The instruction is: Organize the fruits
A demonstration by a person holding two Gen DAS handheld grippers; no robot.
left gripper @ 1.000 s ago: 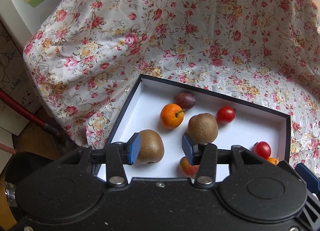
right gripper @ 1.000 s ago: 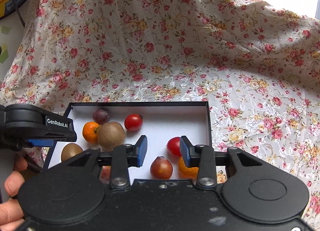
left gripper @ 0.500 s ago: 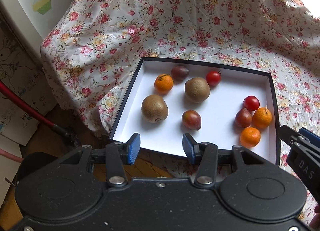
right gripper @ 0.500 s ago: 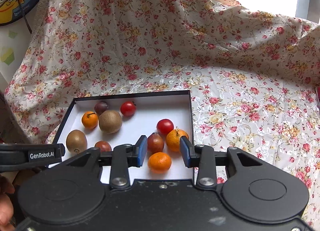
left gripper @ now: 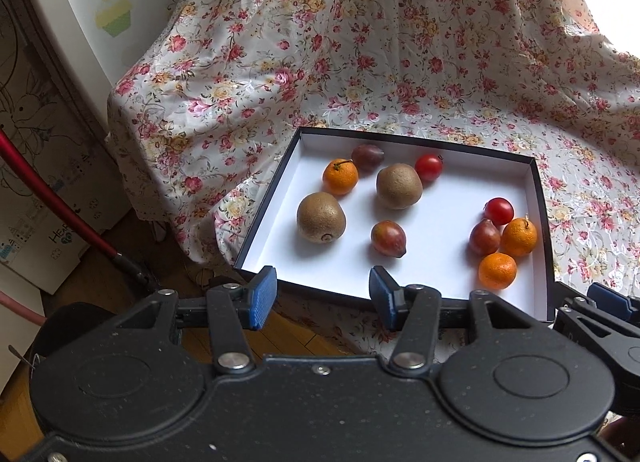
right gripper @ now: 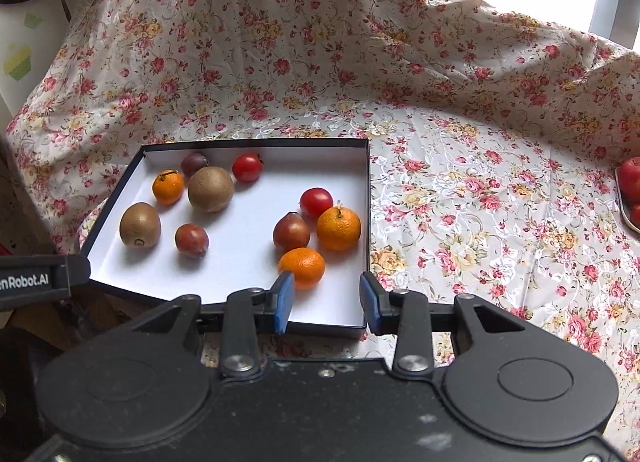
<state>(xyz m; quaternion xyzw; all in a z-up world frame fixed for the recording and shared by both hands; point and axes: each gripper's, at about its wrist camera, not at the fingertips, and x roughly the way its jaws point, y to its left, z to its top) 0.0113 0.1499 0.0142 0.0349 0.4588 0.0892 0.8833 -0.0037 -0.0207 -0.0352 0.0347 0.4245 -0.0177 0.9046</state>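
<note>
Nine fruits lie in a white box (left gripper: 532, 190) at twelve o'clock of both grippers; left gripper (left gripper: 323, 294), empty, has just been opening wide; right gripper (right gripper: 326, 300) gapes narrowly, empty.

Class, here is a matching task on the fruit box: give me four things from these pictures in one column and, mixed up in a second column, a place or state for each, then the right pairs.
Things
1. left gripper
2. kiwi with its stem end facing the camera
3. red apple
4. lowest mandarin

Places or states
A. outside the box, at the right edge of the cloth
B. jaws open, nothing between them
C. in the box, nearest its left wall
D. in the box, just beyond the right gripper

Pairs: 1-B, 2-C, 3-A, 4-D
</note>
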